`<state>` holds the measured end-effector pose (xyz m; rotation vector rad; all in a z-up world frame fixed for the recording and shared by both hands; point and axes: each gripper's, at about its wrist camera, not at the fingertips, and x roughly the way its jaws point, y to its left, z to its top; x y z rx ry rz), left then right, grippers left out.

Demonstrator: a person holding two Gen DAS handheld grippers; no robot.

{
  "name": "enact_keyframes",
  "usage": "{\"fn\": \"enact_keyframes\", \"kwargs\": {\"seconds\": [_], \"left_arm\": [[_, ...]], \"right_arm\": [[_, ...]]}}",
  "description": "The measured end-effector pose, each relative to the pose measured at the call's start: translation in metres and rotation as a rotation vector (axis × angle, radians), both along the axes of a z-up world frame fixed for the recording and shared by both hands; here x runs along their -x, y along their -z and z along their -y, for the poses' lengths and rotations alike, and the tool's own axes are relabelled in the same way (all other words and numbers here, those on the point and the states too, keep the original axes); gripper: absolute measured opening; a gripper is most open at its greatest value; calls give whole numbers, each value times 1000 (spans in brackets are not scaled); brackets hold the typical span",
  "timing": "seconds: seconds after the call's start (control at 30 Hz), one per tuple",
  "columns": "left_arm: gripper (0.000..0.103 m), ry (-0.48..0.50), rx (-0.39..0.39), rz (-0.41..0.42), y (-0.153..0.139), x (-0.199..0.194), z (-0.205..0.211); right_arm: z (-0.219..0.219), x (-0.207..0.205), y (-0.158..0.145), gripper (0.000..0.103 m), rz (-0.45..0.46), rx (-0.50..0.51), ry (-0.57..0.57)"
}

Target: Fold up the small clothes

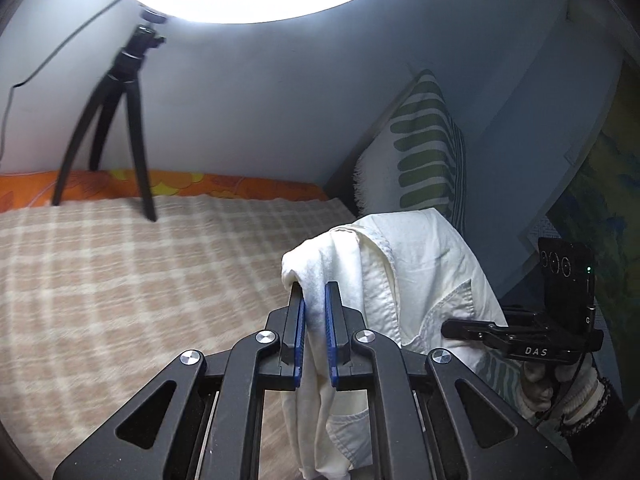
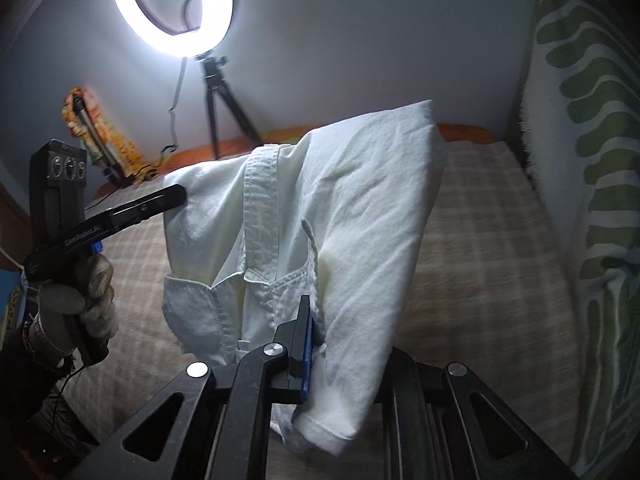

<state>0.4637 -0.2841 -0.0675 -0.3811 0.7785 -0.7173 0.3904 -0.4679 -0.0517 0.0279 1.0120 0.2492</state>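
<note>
A small white shirt (image 1: 416,280) hangs in the air above the bed (image 1: 140,280), held up by both grippers. It does not lie on the bed.

The left gripper (image 1: 315,304) has its blue fingers (image 1: 331,320) pressed on a thick fold of the shirt's cloth. The cloth goes up over the finger tips and hangs down between them. From the right wrist view, the left gripper (image 2: 176,196) holds the top left corner of the shirt (image 2: 312,240), with a gloved hand (image 2: 80,308) under it.

The right gripper (image 2: 316,344) holds the shirt low down, near a seam and a pocket edge. One blue finger (image 2: 307,344) shows. The other finger is hidden behind the cloth, but the cloth looks pinched there. In the left wrist view, the right gripper (image 1: 452,326) pokes into the shirt's right edge, and its tips are hidden by cloth.

The shirt's button strip runs down its middle. The bottom hem hangs loose, close to the camera.

The bed has a tan checked blanket (image 2: 480,260). It is bare and flat to the left of the shirt and under it. A green and white pillow (image 1: 428,152) stands at the right edge of the bed, just behind the shirt. A black tripod (image 1: 116,120) with a bright ring light (image 2: 172,4) stands at the far edge, by the wall, well apart from the shirt. An orange sheet (image 1: 248,188) shows along that far edge.
</note>
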Motion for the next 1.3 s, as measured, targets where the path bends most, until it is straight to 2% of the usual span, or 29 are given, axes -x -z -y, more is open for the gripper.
{"fn": "enact_keyframes", "kwargs": {"seconds": [0.17,0.33,0.6,0.63,0.77,0.83,0.93,1.0,1.07,1.13,1.2,1.27,1.3], "left_arm": [[7,3,5,-5,5,-14,35],[7,-10,-28,-9,14,-28,50],[7,-32,-134,-23,33,-45,57],[8,-45,-162,-27,36,-47,57],[13,-89,-283,-30,43,-52,60],[18,-100,-278,-40,42,-54,56],[20,-95,-277,-46,39,-53,51],[21,-84,-276,-38,37,-49,47],[28,-73,-285,-29,33,-43,45],[48,-70,-293,-16,27,-36,42],[55,-71,-298,2,21,-28,37],[57,-65,-307,10,16,-19,33],[62,-63,-314,8,14,-14,30]], "right_arm": [[37,-18,3,11,-2,40,48],[57,-35,17,11,-5,52,81],[58,-58,48,12,-49,118,80],[58,-60,51,15,-55,140,85],[55,-64,56,41,-66,260,143],[56,-63,57,42,-78,292,164],[57,-59,57,57,-84,324,184],[56,-54,52,60,-70,318,200],[56,-48,47,67,-52,300,218],[55,-43,43,69,-33,289,239],[53,-37,39,71,-18,267,252],[49,-28,35,72,1,260,270],[47,-24,32,72,11,256,283]]}}
